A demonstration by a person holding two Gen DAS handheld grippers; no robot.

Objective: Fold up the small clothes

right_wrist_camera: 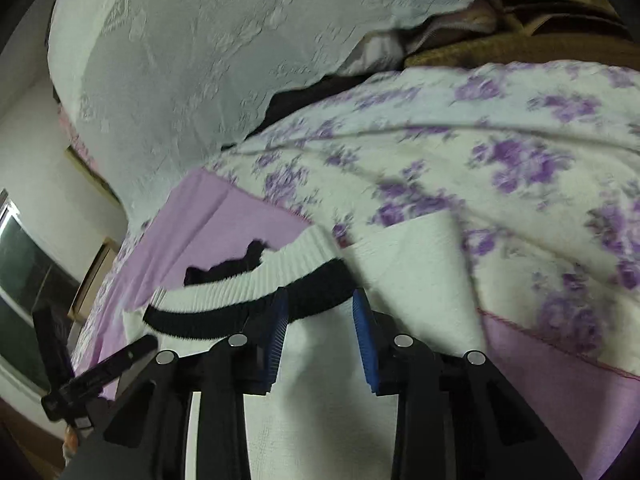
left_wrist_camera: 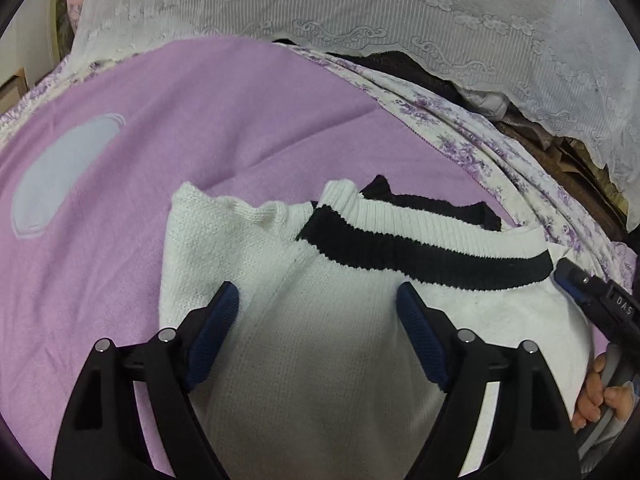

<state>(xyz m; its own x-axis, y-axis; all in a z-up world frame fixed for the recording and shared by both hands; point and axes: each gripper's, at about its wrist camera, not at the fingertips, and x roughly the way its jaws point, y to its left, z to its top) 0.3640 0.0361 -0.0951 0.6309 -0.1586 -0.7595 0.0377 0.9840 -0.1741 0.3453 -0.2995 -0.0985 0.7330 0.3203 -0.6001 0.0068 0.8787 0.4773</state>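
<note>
A white knit sweater (left_wrist_camera: 320,320) with a black-striped ribbed hem (left_wrist_camera: 424,256) lies on a pink blanket (left_wrist_camera: 160,120) over a floral sheet (right_wrist_camera: 480,152). The left gripper (left_wrist_camera: 318,304) hovers above its body, jaws wide. The right gripper (right_wrist_camera: 320,312) reaches at the hem, jaws partly apart around the fabric, gripping nothing.

My sweater (left_wrist_camera: 304,360) is white knit with one black band (left_wrist_camera: 420,262) under a white ribbed hem. It lies on a plain lilac blanket (left_wrist_camera: 160,120) bearing a pale oval patch (left_wrist_camera: 60,176). The sheet (right_wrist_camera: 480,152) is cream with purple flowers. My fingers (left_wrist_camera: 216,332) have dark blue pads on black.
</note>
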